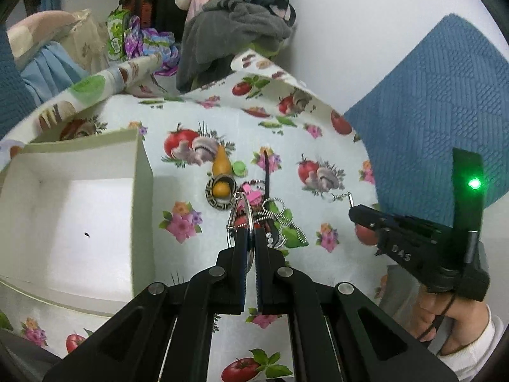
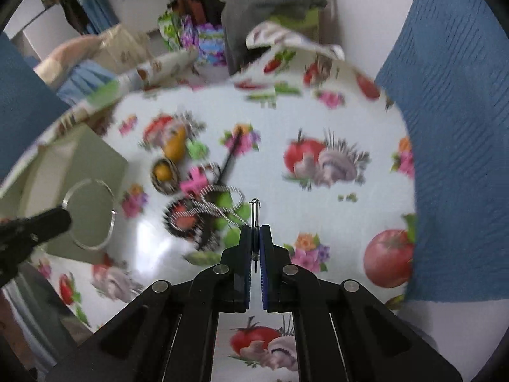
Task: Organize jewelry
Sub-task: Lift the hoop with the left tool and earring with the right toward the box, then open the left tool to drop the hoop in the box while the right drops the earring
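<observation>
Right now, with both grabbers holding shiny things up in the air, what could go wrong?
1. The left gripper pinches only the thin edge of the big silver hoop, so it might twist or slip out before reaching the white box.
2. The right gripper holds just a tiny metal clasp, which could drop back onto the jewelry pile.
</observation>
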Tool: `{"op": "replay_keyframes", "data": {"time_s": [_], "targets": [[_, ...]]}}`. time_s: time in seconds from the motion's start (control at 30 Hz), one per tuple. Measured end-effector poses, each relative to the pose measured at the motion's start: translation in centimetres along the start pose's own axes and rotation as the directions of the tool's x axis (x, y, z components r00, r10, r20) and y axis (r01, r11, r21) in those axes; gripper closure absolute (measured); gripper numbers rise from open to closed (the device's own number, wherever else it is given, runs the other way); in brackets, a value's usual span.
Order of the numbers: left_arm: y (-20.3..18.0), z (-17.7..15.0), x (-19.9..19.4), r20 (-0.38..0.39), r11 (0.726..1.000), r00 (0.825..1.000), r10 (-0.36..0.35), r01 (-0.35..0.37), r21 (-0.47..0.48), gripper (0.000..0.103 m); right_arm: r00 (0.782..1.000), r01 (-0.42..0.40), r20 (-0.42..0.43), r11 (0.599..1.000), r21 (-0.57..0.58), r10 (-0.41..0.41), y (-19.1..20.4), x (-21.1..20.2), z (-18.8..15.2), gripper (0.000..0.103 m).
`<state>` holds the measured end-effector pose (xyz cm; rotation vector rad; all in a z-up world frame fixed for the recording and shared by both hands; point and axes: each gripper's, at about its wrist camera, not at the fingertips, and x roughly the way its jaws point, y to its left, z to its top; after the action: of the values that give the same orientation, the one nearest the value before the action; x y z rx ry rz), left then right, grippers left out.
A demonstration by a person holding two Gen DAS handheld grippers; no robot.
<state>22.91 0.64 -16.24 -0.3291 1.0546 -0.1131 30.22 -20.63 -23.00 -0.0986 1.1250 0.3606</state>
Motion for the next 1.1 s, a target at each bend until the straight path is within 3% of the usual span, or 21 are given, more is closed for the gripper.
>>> {"op": "replay_keyframes", "data": {"time_s": [0.3,0.6,0.8,1.1], "targets": [[1.4,2.6,-5.3,0.064,1.0,0.998,0.007,-0.007,-0.001,0.101,0.994,-0.033,0.106,0.999,-0.025,0.035,4.3,-6.5,3.5,0.101],[6.7,3.9,-9.4,0.108,0.999,0.993,0.042,-0.04,-0.027,0.101,0.972,-0.123,0.19,0.988,-0.09,0.138,11.8,-10.5,6.6,0.1],[12.3,3.1,-9.2,0.093,0.993,0.993,0.071,-0.062,-0.096,0.101,0.963,-0.19,0.165,0.972,-0.141,0.212,17.4,-8.7,6.9,0.1],[18.6,0.5,-6.0,0.006,0.981,0.997,0.08,-0.077,-0.18,0.101,0.961,-0.271,0.01,0.945,-0.182,0.277,23.4,-2.2,4.8,0.1]]}}
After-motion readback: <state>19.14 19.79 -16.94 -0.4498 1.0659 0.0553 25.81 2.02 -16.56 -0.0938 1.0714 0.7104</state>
